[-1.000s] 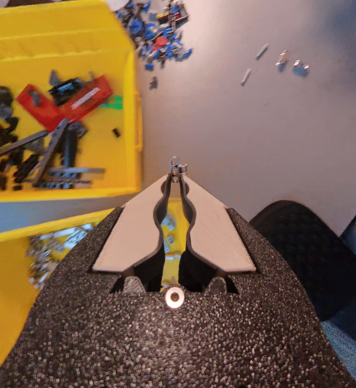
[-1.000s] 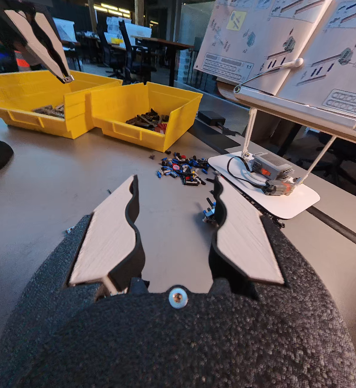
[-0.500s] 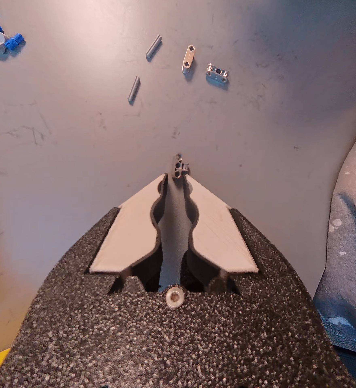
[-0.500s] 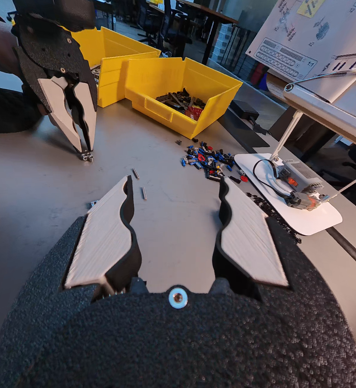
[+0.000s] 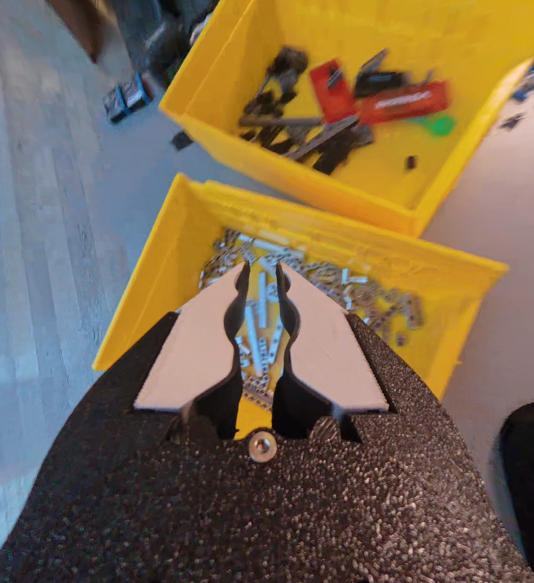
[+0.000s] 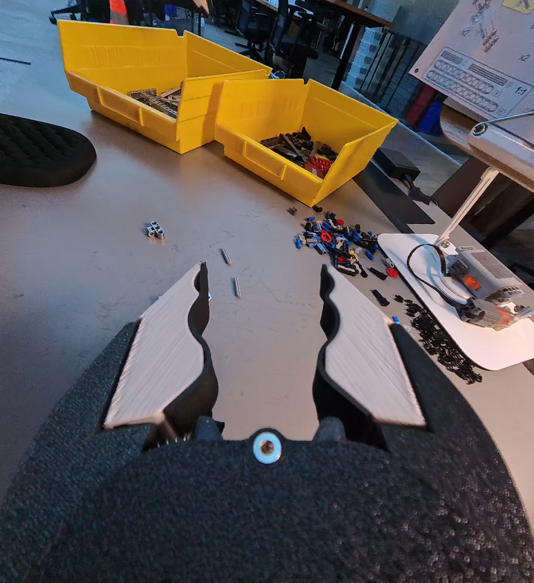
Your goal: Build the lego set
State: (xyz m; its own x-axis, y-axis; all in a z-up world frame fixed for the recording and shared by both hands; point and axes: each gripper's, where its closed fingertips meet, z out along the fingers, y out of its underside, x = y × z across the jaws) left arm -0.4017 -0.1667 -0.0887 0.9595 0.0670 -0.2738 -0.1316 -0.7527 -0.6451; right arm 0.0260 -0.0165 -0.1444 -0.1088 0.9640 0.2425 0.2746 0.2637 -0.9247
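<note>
Two yellow bins sit at the table's far edge, sorting parts by colour. Left gripper hangs over the nearer bin of grey pieces, jaws slightly parted, empty (blurred view). Right gripper, jaws wide, holding nothing, hovers low over the table near two grey pins; a grey connector lies mid-table.

Left gripper: slightly parted, empty, above yellow bin of grey pieces.
Right gripper: wide apart, empty, over table, nearest two grey pins.
</note>
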